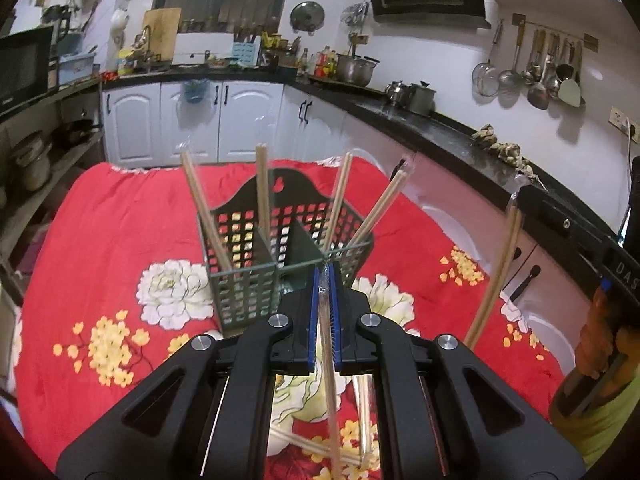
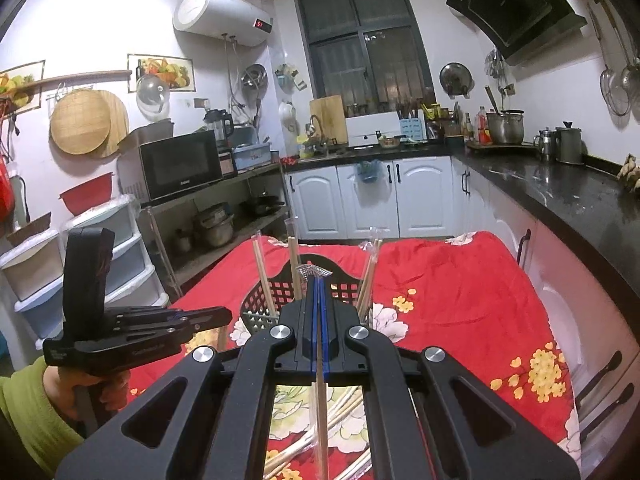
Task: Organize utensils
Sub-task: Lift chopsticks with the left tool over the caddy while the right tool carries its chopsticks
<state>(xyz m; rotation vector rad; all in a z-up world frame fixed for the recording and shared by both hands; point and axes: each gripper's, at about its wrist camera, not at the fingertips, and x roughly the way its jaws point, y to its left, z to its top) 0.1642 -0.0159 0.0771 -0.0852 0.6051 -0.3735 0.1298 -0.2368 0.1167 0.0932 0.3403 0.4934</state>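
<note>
Left tool [image 1: 325, 280] grips chopsticks [image 1: 332, 392] before basket [image 1: 256, 300].

Little can be read here. In the left wrist view, white capitals "DAS" stand on the black body of the right tool [image 1: 624, 270] at about 3 o'clock, cut off by the picture's edge. In the right wrist view, the water heater [image 2: 222, 14] at about 11 o'clock bears a small red-lit display [image 2: 264, 24], its digits too blurred to tell. The microwave [image 2: 176, 164] carries a small brand mark, unreadable.
</note>
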